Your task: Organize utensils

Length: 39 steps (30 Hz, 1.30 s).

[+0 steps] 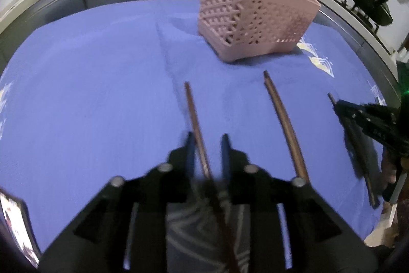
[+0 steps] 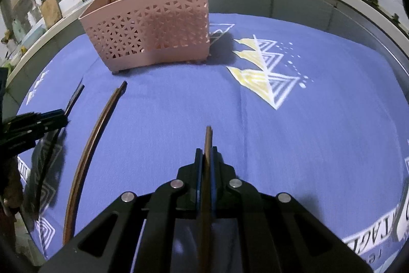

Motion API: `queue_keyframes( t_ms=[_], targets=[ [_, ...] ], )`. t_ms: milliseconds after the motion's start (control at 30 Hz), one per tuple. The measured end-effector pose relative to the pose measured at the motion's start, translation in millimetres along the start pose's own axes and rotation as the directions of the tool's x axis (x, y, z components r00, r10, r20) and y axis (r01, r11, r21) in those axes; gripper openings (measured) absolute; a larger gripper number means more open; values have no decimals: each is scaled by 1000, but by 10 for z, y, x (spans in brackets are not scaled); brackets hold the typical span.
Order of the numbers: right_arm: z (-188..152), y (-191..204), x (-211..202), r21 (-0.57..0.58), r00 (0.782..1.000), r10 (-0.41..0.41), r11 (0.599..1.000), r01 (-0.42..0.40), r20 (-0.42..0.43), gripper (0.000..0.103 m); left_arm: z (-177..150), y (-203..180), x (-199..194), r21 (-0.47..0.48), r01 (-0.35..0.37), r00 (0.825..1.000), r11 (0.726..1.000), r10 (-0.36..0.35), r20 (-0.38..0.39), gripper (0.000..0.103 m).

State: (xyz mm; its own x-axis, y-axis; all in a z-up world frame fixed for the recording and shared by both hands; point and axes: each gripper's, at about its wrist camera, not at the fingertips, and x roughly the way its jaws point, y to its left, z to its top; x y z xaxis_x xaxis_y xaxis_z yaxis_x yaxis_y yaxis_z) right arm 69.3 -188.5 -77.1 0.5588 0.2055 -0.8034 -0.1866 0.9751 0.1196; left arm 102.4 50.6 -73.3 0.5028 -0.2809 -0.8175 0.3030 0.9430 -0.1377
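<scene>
my left gripper: fingers spread a little, with a gap showing on both sides of a brown chopstick that runs between them. i read it as lying loose in the jaws, not pinched; the pads do not press it. its long axis runs straight away from the fingers, tip aimed toward the pink utensil holder ahead and a bit to the right.

my right gripper: fingers pressed together on a second chopstick, the stick edge-on between the blue pads and its tip poking out forward. in this view the holder stands ahead and to the left, on the blue cloth, already carrying several sticks upright.

between the two grippers a pair of chopsticks lies flat on the cloth, long axis also pointing roughly toward the holder, apart from both grippers.

judgement: the right hand has the secure grip, so it is the one ready to carry to the holder. the stick must go from near-flat to tip-down over the rim, with the wrist swung leftward. the left needs to re-close first.
</scene>
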Motion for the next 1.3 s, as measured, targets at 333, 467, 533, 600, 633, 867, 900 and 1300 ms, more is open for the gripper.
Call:
queue_keyframes(
  t_ms=[333, 467, 533, 600, 633, 867, 900, 1300],
  targets=[
    [140, -6, -71, 14, 992, 123, 992, -124, 34, 4, 284, -100, 149, 60, -82, 996, 995, 84, -28, 5],
    [148, 2, -443, 10, 972, 181, 983, -185, 149, 4, 254, -123, -230, 52, -16, 998, 999, 12, 64, 5],
    [177, 5, -654, 1, 956, 202, 978, -207, 213, 4, 250, -174, -493, 64, 13, 991, 998, -21, 134, 5],
    [222, 19, -867, -9, 939, 212, 976, -218, 273, 4, 275, -231, -744, 78, 37, 979, 996, -52, 197, 5],
    [247, 28, -959, -11, 930, 213, 976, -220, 299, 4, 284, -256, -908, 85, 50, 969, 995, -69, 237, 5],
    [426, 122, -1507, -36, 866, 223, 972, -232, 448, 4, 352, -332, -1412, 89, 84, 925, 992, -111, 363, 5],
    [441, 135, -1548, -40, 861, 222, 972, -230, 458, 4, 351, -323, -1436, 89, 86, 922, 992, -113, 369, 5],
    [907, 351, -1794, -89, 837, 261, 964, -249, 481, 4, 773, -259, -1883, 78, 138, 878, 987, -158, 452, 5]
  ],
)
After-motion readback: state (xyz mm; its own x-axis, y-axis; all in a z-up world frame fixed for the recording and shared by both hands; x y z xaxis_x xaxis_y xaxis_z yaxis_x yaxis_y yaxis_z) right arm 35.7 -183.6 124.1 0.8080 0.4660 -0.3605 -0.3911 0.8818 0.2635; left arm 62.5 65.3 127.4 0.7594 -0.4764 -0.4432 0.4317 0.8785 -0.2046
